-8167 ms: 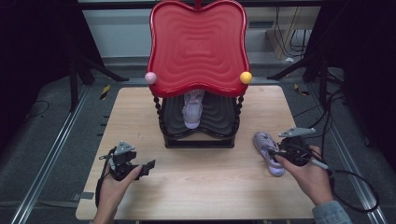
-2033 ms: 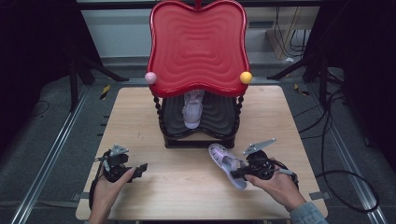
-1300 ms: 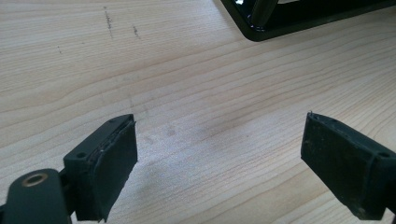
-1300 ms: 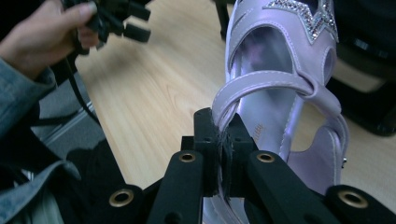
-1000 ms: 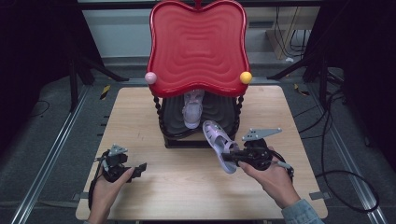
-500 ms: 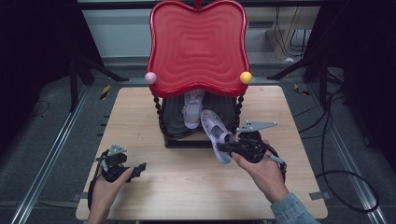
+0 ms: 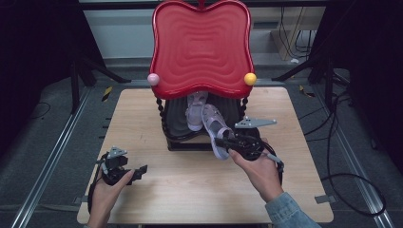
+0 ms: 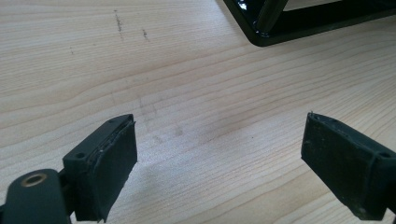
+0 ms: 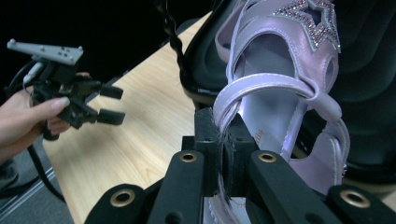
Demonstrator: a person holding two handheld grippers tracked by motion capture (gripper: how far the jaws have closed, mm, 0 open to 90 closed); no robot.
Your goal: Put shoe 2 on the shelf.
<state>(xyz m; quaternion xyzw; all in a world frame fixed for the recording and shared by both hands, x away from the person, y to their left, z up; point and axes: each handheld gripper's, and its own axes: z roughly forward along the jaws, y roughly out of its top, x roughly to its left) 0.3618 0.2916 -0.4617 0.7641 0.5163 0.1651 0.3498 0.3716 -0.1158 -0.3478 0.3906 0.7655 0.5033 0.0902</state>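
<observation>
Pinching the lilac strappy sandal (image 9: 280, 107) by its heel strap in my right gripper (image 9: 224, 140) over the black rack (image 7: 177, 124) at the bench's middle, I should ease it in level beside its mate (image 7: 195, 110), left gripper (image 8: 219, 163) spread idle near the front-left corner.

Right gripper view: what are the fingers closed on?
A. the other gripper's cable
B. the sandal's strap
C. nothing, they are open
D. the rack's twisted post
B: in the right gripper view the right gripper pinches the lilac strap of the sandal, held at the edge of the black rack where a second sandal already sits.
</observation>
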